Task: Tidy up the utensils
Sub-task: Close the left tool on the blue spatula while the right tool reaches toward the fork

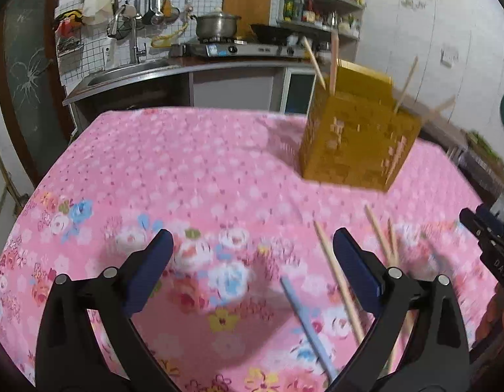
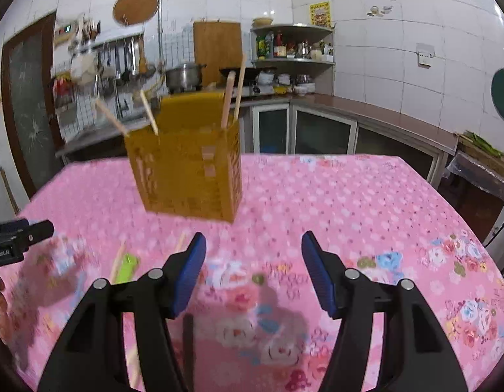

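Left wrist view: the left gripper (image 1: 252,261) fills the bottom of the frame, its jaws spread wide with nothing between them, over the pink flowered tablecloth (image 1: 186,163). A light blue chopstick (image 1: 304,323) and several wooden chopsticks (image 1: 337,271) lie loose at lower right, one partly hidden behind the right finger. The yellow utensil holder (image 1: 356,143) stands at centre right with a few chopsticks sticking out of it. The right gripper's tip (image 1: 490,241) shows at the right edge. A sink (image 1: 128,72) and pot (image 1: 217,24) line the counter at the top.

Right wrist view: the right gripper (image 2: 253,271) is parted and empty. The holder (image 2: 186,170) sits at upper left of centre. Only here a green utensil (image 2: 128,266) appears, at lower left, blurred.
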The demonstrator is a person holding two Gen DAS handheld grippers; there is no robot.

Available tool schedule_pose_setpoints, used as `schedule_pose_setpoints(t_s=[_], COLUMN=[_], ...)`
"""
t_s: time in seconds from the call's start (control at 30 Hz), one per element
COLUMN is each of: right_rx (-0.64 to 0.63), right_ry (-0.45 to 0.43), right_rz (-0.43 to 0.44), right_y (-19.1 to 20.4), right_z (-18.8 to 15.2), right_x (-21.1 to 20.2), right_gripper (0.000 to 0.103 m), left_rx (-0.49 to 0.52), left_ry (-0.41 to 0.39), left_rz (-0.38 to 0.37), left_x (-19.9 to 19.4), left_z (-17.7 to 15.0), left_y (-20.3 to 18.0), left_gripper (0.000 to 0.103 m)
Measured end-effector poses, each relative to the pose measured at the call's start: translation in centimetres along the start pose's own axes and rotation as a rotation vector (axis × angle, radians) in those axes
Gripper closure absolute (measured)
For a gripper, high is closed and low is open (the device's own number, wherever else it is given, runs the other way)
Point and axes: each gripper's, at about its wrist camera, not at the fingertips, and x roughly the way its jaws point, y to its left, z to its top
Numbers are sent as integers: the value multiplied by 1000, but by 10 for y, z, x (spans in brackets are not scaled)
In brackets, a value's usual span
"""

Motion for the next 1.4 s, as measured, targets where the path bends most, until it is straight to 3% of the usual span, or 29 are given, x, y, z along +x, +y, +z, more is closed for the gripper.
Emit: schedule_pose_setpoints(t_s=[0.27,0.47,0.5,0.57,0.73,0.9,0.97,1.03,1.4], right_rx=[-4,-25,-42,-65,-118,-110,-108,-91,-41], right_ry=[192,278,280,282,322,322,322,325,336], right_rz=[57,93,89,90,81,84,79,72,69], right_y=[6,16,19,25,37,35,33,30,20], right_z=[-25,-37,-38,-40,-48,-47,-46,-46,-43], right_x=[25,37,37,36,42,40,41,42,46], right_gripper=[43,43,43,43,44,72,81,86,86], left_rx=[21,-3,-8,-6,56,90,85,86,99], left_ry=[115,180,192,220,228,227,228,228,254], left_rz=[-30,-46,-50,-54,-30,-40,-57,-63,-99], left_x=[21,29,31,35,37,37,37,38,49], left_z=[-21,-27,-28,-32,-39,-40,-39,-37,-26], left_y=[-10,-11,-12,-14,-29,-37,-37,-37,-36], left_gripper=[8,10,12,29,39,50,63,69,88])
